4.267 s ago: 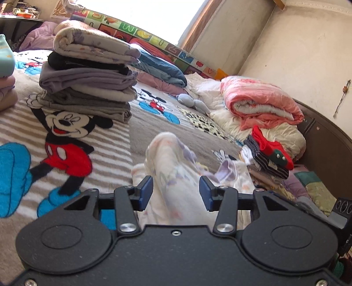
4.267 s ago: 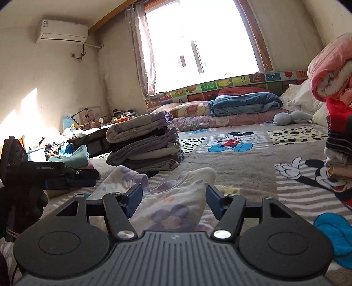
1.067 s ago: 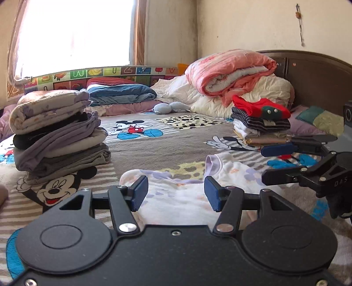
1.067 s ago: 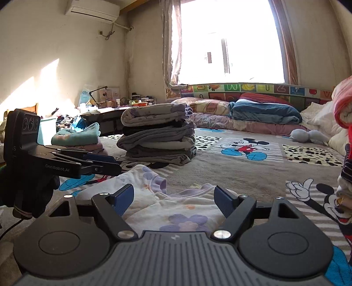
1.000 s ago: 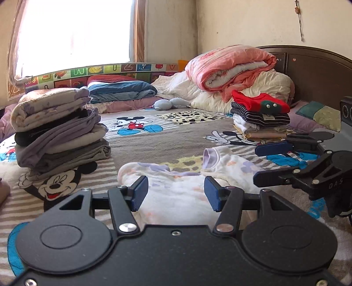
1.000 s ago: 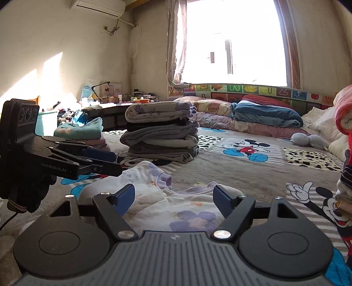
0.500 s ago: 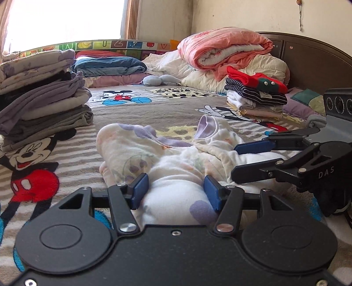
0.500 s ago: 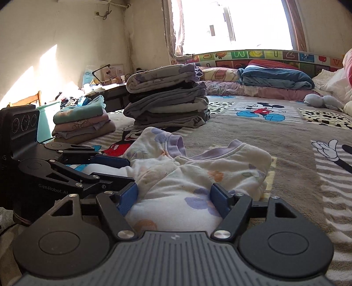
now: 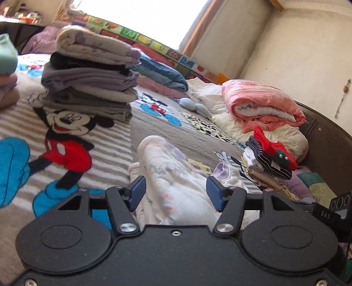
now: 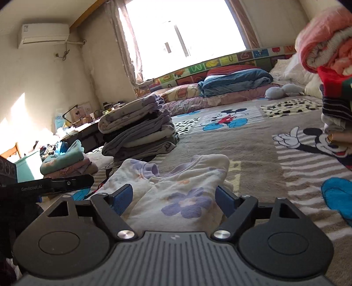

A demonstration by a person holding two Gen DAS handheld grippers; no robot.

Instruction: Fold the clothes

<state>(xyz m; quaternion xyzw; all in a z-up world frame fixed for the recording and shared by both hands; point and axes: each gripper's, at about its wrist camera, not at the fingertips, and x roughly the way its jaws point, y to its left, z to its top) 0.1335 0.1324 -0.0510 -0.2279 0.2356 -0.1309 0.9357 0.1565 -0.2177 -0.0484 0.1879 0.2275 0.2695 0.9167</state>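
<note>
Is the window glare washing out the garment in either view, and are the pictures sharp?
Right wrist view: window blown out white, floral top still readable. Left wrist view: tilted, window also blown out; floral top pale but visible, folded stack slightly soft.

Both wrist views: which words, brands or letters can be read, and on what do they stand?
"DAS": on the black body of the right gripper.
"GenRobot.AI": on the black arm of the left gripper.
"W": on the alphabet mat under the window; its other tiles are too blurred to read.
</note>
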